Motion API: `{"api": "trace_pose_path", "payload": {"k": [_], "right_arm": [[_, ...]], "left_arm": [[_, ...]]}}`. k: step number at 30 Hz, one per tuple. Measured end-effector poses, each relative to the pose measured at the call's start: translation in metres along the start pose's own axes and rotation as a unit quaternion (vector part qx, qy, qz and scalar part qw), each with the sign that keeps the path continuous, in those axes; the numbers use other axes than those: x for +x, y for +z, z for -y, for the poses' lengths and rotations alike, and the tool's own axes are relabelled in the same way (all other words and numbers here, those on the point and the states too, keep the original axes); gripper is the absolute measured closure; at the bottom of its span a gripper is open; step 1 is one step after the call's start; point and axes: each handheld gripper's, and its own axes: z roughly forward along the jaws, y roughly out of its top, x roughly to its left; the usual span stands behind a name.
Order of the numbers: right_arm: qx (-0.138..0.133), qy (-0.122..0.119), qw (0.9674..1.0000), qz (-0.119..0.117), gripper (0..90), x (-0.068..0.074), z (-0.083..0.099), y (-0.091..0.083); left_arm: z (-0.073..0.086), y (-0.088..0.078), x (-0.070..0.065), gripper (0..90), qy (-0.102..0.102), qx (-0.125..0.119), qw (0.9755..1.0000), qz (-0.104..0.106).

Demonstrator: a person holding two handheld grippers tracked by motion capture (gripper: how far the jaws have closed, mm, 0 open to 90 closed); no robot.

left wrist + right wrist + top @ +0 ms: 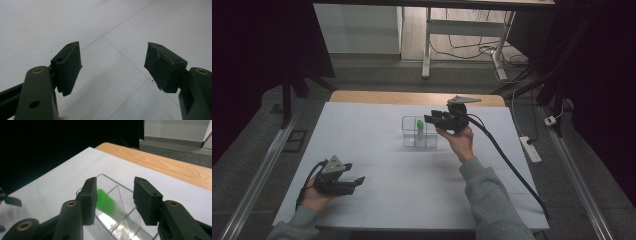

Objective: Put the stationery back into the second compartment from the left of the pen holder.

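One green piece [106, 201] stands tilted in a compartment of the clear box [432, 141] at mid-table — I'd judge it light, stiff and a bit slick, best pinched near its top end. My right gripper [115, 198] hovers just above it, spread, nothing pinched. My left gripper [113, 66] — also spread, empty — sits well apart. One box, two grippers.

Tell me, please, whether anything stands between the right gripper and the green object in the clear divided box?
Nothing visible does. The right gripper hangs just above the clear box, its jaws apart and pressing on nothing, and the green object lies in a compartment below and beyond them. The box is open at the top, and only its thin divider walls stand beside the object.
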Motion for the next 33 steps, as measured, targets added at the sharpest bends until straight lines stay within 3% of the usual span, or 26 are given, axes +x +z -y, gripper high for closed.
{"api": "trace_pose_path", "payload": {"k": [15, 24, 33], "right_arm": [[0.025, -0.009, 0.9995, 0.017, 51.4, -0.001, 0.029, -0.052], [0.035, -0.007, 0.9991, 0.024, 49.4, -0.001, 0.073, -0.103], [0.054, -0.002, 0.9979, 0.035, 47.4, -0.001, 0.109, -0.138]], "left_arm": [[0.002, -0.001, 0.002, 29.1, -0.004, 0.004, 1.0000, -0.002], [0.003, 0.000, 0.005, 29.1, -0.012, 0.005, 0.9999, 0.000], [0.001, 0.000, 0.005, 29.1, -0.011, 0.004, 0.9999, 0.001]]}}
